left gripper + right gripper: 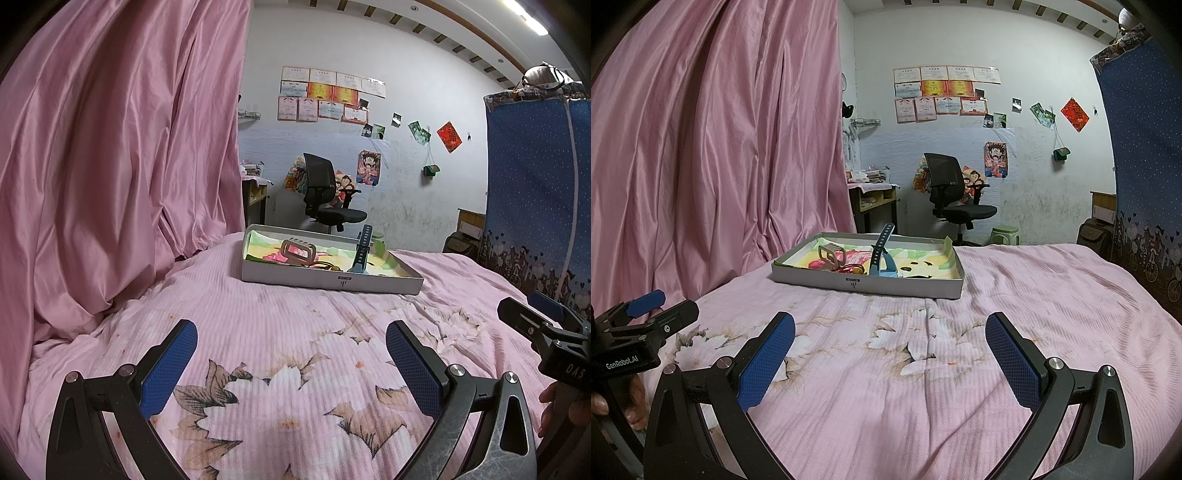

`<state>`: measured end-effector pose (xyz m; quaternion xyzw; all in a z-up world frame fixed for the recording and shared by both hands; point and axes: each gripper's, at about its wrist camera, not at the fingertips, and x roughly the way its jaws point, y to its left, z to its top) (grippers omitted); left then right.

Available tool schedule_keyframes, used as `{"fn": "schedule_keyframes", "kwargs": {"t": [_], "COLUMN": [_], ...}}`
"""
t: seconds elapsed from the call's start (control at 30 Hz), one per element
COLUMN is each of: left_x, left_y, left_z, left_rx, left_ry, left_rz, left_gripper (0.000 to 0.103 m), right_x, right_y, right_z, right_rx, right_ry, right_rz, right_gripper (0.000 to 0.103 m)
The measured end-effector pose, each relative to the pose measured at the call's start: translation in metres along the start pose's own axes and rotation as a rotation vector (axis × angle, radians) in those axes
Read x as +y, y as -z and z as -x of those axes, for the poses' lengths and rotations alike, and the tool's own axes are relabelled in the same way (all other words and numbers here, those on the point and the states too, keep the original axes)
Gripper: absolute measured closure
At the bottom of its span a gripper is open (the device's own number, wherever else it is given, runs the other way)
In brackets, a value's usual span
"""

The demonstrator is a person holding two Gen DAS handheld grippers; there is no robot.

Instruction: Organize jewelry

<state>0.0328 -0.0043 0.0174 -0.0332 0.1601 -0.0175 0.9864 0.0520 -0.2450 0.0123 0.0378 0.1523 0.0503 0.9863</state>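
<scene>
**Both claws spread wide, nothing in them, jewelry sitting in the tray**

My left gripper (291,334) is spread wide, blue pads (168,367) well apart with nothing between them, hovering over the pink flowered bedspread (295,387). Same deal with my right gripper (890,326): fully released, gripping nothing, bedspread under it.

Further out, well away from both, the shallow grey tray (868,282) sits on the bed. Inside it: a beige hair claw clip (832,255), a blue watch strap (881,247) standing up on end, and some small tangled bits by the front wall that I can't make out.

The left view catches my right gripper poking in at the right edge, plus some fingers (550,398) on its handle. The right view shows the left one at its left edge, and a green stool (1004,234) that the left view barely shows. Pink curtain (122,147) on the left, black office chair (955,192) beyond the bed.
</scene>
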Motion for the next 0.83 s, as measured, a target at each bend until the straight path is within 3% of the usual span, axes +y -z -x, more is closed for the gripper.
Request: {"fn": "schedule_keyframes", "kwargs": {"t": [0.83], "left_x": [-0.0040], "left_y": [0.0049], "left_z": [0.0012], "left_rx": [0.012], "left_ry": [-0.011], "left_rz": [0.010], "left_gripper": [0.000], "right_x": [0.0014], "right_y": [-0.0005], "right_z": [-0.0007], "right_rx": [0.001], "right_ry": [-0.001], "right_rz": [0.001], "right_gripper": [0.001]}}
